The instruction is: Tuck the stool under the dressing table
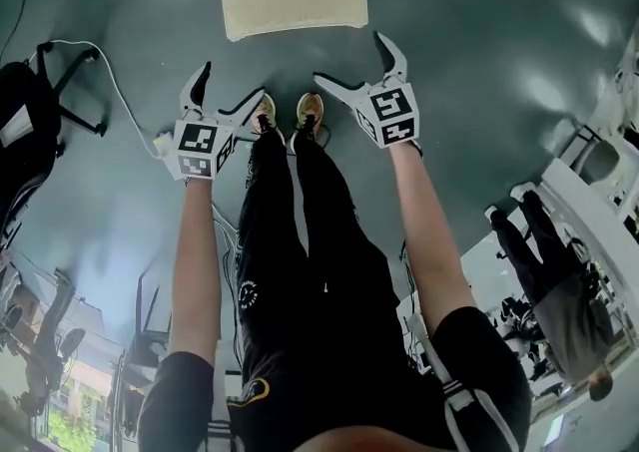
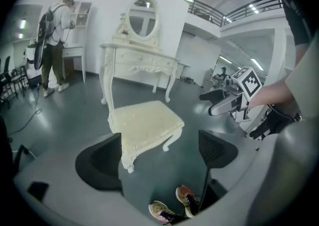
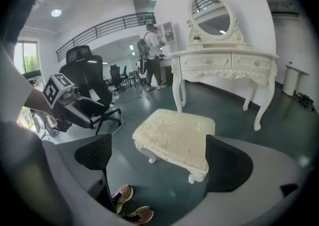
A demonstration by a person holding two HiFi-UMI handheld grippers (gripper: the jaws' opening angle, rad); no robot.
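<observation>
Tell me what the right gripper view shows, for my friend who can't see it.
A cream cushioned stool stands on the grey floor in front of a white dressing table with an oval mirror, not under it. The right gripper, jaws open, frames the stool without touching it.

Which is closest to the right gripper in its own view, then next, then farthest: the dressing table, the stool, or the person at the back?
1. Stool, just ahead on the floor.
2. Dressing table, behind the stool, toward the right.
3. Person, far back, left of the table.
</observation>
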